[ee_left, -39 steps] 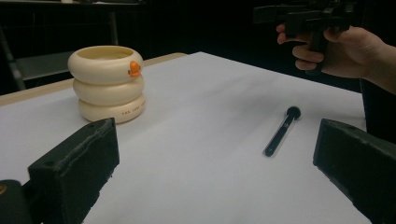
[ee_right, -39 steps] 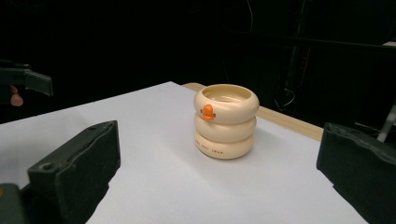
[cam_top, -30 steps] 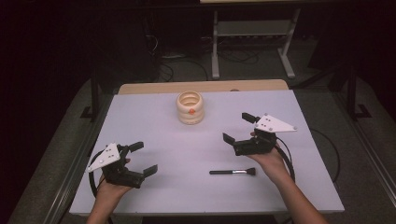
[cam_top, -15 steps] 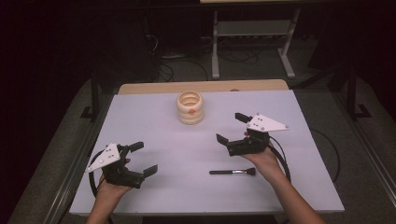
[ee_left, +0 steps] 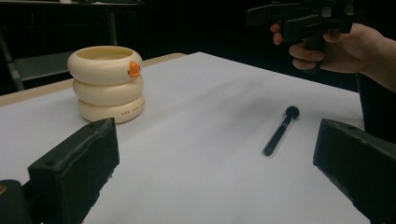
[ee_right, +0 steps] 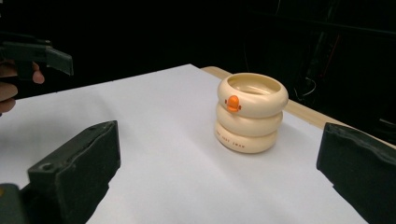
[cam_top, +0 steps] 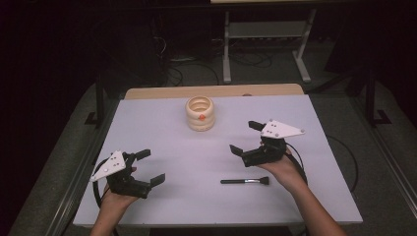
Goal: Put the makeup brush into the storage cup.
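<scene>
Right gripper [cam_top: 244,137]: held in the person's right hand [cam_top: 282,167] above the right half of the table, jaws spread wide with nothing between them, grey three-cornered plate on top, cable looping off behind the wrist. Its jaws face the far middle of the table. Left gripper [cam_top: 150,167]: held in the left hand [cam_top: 114,199] near the front left corner, jaws likewise wide apart and empty, pointing across toward the right. Black brush [cam_top: 245,181]: lies flat on the white table [cam_top: 162,123], just in front of the right hand and below the right gripper, untouched, handle pointing left, bristle end right; from the left gripper view it lies between the two jaws, farther off, brush [ee_left: 280,130]. Cream holder [cam_top: 200,113]: three stacked rings with a small orange bill on the side, upright at the far middle of the table, well apart from both grippers; same holder [ee_right: 251,113] from the right gripper view. Floor beyond: dark, with cables and a metal stand.
</scene>
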Tool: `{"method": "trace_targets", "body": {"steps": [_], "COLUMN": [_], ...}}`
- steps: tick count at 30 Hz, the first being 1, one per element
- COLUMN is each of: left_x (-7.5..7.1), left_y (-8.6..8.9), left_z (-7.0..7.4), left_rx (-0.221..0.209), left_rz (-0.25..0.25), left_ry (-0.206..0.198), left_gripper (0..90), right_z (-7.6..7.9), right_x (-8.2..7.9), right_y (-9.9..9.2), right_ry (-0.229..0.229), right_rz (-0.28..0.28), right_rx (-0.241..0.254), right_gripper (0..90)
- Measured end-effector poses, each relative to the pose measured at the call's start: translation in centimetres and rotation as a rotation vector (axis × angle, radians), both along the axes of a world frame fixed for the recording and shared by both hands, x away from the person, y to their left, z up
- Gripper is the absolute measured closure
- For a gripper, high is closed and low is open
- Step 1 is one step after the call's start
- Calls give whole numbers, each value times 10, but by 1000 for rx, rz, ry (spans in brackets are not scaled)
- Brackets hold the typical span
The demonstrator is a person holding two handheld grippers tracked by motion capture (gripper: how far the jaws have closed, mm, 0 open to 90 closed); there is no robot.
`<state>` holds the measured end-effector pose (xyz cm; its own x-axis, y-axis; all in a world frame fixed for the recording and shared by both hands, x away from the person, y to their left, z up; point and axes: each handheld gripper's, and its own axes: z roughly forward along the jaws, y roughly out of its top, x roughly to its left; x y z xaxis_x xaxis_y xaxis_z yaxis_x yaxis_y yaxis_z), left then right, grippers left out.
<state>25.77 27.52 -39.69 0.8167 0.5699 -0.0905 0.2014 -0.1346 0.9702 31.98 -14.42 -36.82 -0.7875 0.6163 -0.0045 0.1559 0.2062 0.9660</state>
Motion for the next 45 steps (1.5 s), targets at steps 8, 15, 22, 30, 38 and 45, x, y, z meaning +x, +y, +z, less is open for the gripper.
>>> {"method": "trace_targets", "body": {"steps": [8,15,22,30,38,45], "left_x": [0,0,0,0,0,0], "left_y": [0,-1,0,0,0,0], "left_z": [0,-1,-1,-1,-1,-1], "left_rx": [1,1,5,2,1,0], "left_rz": [-1,-4,-5,-2,-3,-3], "left_ry": [0,2,3,2,0,1], "left_gripper": [0,0,0,0,0,0], "right_z": [4,6,5,6,7,7], "right_x": [-1,0,0,1,1,0], "right_y": [-4,-9,-9,-10,-11,-10], "right_ry": [17,50,71,84,105,112], "right_rz": [-1,-7,2,21,29,40], "right_rx": [-33,-93,-133,-185,-216,-233], "right_gripper": [0,0,0,0,0,0]}}
